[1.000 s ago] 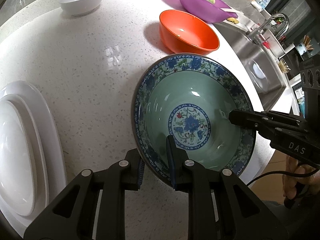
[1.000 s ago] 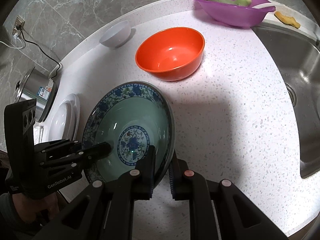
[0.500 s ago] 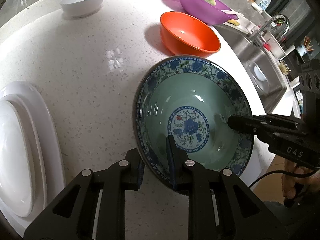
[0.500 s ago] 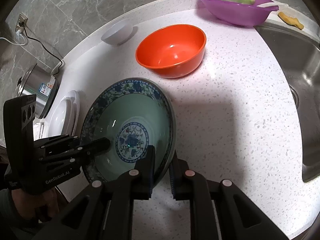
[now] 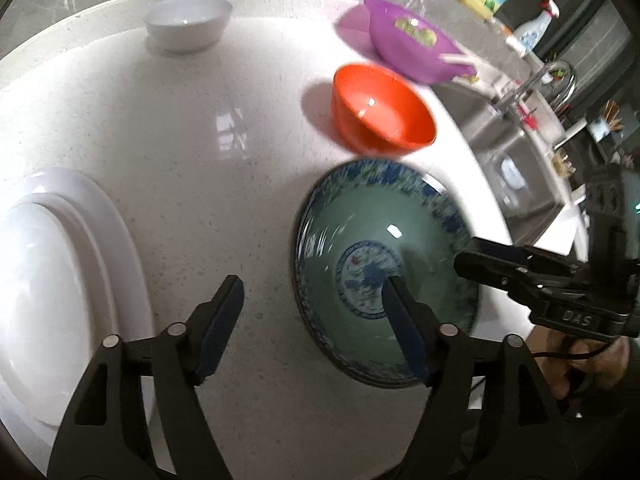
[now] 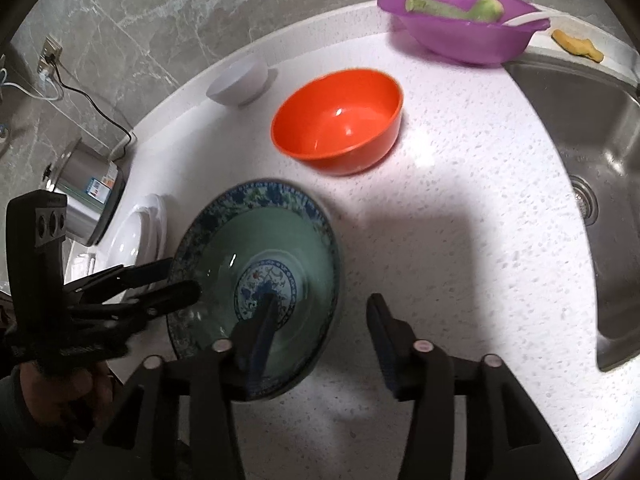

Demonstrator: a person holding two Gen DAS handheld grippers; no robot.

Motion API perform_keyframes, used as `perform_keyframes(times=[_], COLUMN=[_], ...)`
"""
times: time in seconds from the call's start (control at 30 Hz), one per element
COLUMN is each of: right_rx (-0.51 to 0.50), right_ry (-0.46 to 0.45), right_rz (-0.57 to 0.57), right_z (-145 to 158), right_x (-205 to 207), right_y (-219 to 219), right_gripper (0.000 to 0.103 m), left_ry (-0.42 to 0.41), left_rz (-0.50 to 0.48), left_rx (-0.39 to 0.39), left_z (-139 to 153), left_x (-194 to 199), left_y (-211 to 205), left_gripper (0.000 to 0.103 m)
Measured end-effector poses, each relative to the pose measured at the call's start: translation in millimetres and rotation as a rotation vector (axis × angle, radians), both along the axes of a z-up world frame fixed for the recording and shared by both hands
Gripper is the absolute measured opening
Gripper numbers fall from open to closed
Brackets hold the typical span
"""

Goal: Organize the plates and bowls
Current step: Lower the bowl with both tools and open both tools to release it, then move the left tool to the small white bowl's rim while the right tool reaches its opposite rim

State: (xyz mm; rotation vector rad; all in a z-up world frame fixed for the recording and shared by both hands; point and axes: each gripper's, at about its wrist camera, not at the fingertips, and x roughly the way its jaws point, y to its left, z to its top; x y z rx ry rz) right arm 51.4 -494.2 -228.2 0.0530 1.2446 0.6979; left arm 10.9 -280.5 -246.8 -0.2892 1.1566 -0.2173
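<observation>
Your work surface is a white speckled countertop (image 6: pixel 460 208). Sitting on it: blue-rimmed green bowl (image 6: pixel 280 240) near the front edge, orange bowl (image 6: pixel 340 120) just behind it, small white bowl (image 6: pixel 238 82) by the wall, purple bowl (image 6: pixel 460 28) next to the sink, stacked white plates (image 5: pixel 52 280) at your left.

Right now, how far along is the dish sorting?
Done: white plates look stacked at the counter's left. In hand: nothing; the left gripper and right gripper are both open around the patterned bowl, which sits on the counter. Left: that bowl, the orange bowl and the white bowl sit apart, unstacked.
</observation>
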Motion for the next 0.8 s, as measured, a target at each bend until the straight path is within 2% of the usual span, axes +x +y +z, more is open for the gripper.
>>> perform_keyframes(times=[0.13, 0.17, 0.27, 0.33, 0.4, 0.47, 0.57, 0.67, 0.8], right_rx=[0.032, 0.046, 0.102, 0.138, 0.171, 0.154, 0.146, 0.187, 0.200], right_ry=[-0.056, -0.077, -0.127, -0.153, -0.188, -0.197, -0.144, -0.019, 0.083], right_rz=[-0.012, -0.014, -0.012, 0.001, 0.017, 0.030, 0.003, -0.049, -0.069], right_z=[24, 34, 60, 79, 95, 106, 106, 90, 63], right_x=[13, 21, 45, 66, 84, 107, 137, 179, 215], right_y=[-16, -20, -17, -6, 9, 39, 72, 111, 157], right_gripper=[0.056, 0.058, 0.062, 0.068, 0.069, 0.071, 0.071, 0.071, 0.071], left_ry=[-0.017, -0.018, -0.003, -0.009, -0.024, -0.056, -0.022, 0.050, 0.098], left_rz=[0.008, 0.014, 0.042, 0.055, 0.075, 0.100, 0.110, 0.089, 0.062], left_rx=[-0.075, -0.112, -0.149, -0.139, -0.106, -0.087, -0.091, -0.070, -0.143], left_z=[30, 39, 63, 79, 96, 109, 104, 80, 45], left_x=[4, 8, 26, 44, 68, 99, 145, 199, 248], left_y=[20, 31, 66, 92, 124, 160, 196, 217, 236], left_gripper=[0.081, 0.081, 0.088, 0.088, 0.088, 0.088, 0.088, 0.088, 0.088])
